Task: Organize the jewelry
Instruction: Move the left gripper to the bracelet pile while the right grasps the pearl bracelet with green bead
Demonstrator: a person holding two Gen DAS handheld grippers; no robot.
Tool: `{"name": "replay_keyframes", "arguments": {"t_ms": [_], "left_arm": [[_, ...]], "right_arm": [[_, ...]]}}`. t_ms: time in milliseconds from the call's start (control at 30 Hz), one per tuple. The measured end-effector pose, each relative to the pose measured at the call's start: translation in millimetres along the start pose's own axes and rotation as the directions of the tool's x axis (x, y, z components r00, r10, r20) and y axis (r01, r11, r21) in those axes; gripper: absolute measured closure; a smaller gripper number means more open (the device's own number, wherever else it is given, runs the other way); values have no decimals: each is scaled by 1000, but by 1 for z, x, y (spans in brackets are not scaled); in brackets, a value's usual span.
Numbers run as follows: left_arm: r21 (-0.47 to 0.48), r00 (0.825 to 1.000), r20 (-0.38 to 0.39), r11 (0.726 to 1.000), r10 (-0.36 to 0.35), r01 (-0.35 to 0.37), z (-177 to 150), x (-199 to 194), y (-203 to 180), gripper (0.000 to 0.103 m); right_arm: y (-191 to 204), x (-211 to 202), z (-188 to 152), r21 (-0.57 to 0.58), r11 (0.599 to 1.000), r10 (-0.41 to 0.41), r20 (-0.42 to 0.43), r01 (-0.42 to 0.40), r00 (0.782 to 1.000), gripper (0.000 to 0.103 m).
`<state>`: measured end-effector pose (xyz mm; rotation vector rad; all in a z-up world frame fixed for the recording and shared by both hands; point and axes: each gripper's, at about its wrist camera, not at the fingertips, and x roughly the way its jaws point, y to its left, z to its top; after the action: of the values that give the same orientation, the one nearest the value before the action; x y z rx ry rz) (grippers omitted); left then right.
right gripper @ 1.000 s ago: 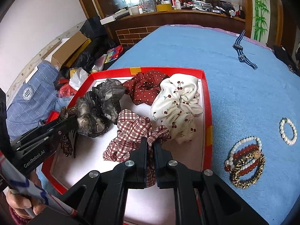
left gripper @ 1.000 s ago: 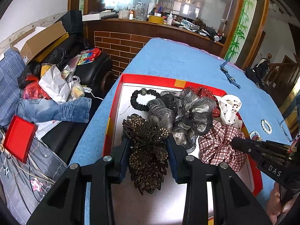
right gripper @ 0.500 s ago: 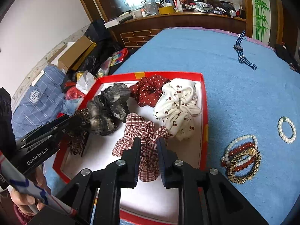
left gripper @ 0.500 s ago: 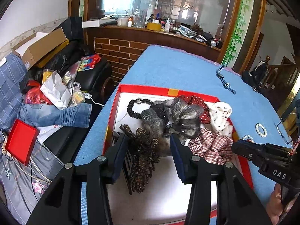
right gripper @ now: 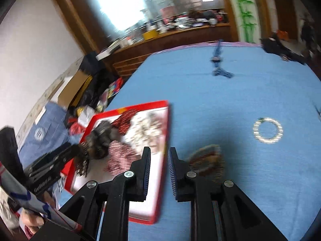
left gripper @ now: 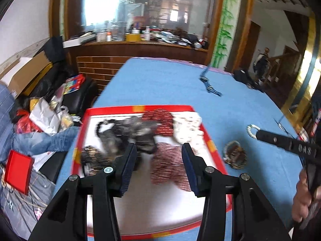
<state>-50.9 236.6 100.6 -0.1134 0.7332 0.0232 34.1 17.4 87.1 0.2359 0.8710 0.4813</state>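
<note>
Above red tray (left gripper: 208, 138): brown clip (left gripper: 91, 156) and plaid scrunchie (left gripper: 170, 166) are released; left gripper (left gripper: 159, 158) and right gripper (right gripper: 159, 168), both raised since, are held open, empty.

Each camera sits just behind its own claw and looks forward and down at the blue table (left gripper: 160, 84). Both see the red tray (left gripper: 112, 108) (right gripper: 140, 105) and the stacked bracelets (left gripper: 235, 156) (right gripper: 206, 160).

Cloth scrunchies (left gripper: 170, 162); blue tablecloth (right gripper: 230, 100), seemingly matt towelling.

scrunchies (left gripper: 166, 140) in tray – motion-blurred; bracelet stack (right gripper: 206, 160) smeared, part-hidden behind finger
</note>
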Motion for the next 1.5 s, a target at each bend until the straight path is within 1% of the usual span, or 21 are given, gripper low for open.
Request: {"name": "replay_keyframes", "arguments": {"t_ms": [67,167,233,333,400,467,533,600,633,733,800,833,867,933,1000,1100,1200,1300,1400,1467,1500], "left_arm": [[26,1000,-17,999,-26,27,0,4,-17,58],[62,996,-46,995,-71,74,0,11,-40,58],[93,990,-83,988,-114,121,-1,17,-59,58],[132,971,-146,969,-188,207,-5,29,-88,58],[152,952,-189,951,-239,269,-8,36,-106,58],[182,941,-216,936,-260,301,-13,42,-121,58],[231,929,-251,916,-271,329,-19,49,-141,58],[274,921,-286,898,-266,344,-27,58,-159,58],[291,919,-295,892,-260,346,-29,61,-164,59],[329,915,-325,879,-238,345,-37,73,-181,65],[341,918,-331,879,-219,333,-38,81,-187,68],[347,919,-334,880,-209,326,-38,85,-190,73],[348,917,-342,878,-206,328,-38,89,-193,78],[354,914,-351,875,-202,329,-38,95,-198,83],[367,916,-358,875,-179,315,-38,103,-202,84],[361,912,-374,879,-169,312,-40,115,-206,86],[349,913,-373,887,-164,302,-43,120,-209,96],[338,924,-349,899,-155,278,-46,118,-211,103],[290,904,-363,895,-226,340,-48,111,-209,103],[282,905,-346,892,-249,353,-47,102,-206,103],[270,901,-338,889,-273,370,-46,95,-203,103]], "right_arm": [[-20,-6,3,41,999,-17,12,16,1000,83],[-56,-14,5,111,992,-66,20,63,998,84],[-74,-15,6,155,984,-95,13,92,995,84],[-100,-17,7,199,969,-152,-2,149,988,84],[-115,-16,6,230,960,-159,-8,157,987,84],[-131,-16,5,258,952,-168,-3,163,986,84],[-143,-15,4,269,944,-199,5,191,980,84],[-155,-13,1,289,937,-208,13,195,978,84],[-162,-12,0,297,935,-209,13,196,978,84],[-173,-9,-1,318,929,-202,10,188,979,84],[-178,-9,-1,331,927,-191,15,176,981,84],[-179,-8,-1,333,927,-191,17,175,981,84],[-180,-8,-1,335,926,-190,19,173,982,84],[-184,-8,-1,345,923,-187,20,168,982,84],[-188,-7,-2,360,920,-172,18,155,985,84],[-192,-8,-2,373,916,-166,21,147,986,84],[-194,-9,-3,380,913,-167,24,145,986,84],[-195,-8,-3,388,909,-169,17,149,985,84],[-198,-6,-4,400,902,-179,7,162,984,84],[-199,-5,-5,410,898,-176,-1,161,984,84],[-199,-5,-4,419,895,-168,-6,155,986,84]]}}
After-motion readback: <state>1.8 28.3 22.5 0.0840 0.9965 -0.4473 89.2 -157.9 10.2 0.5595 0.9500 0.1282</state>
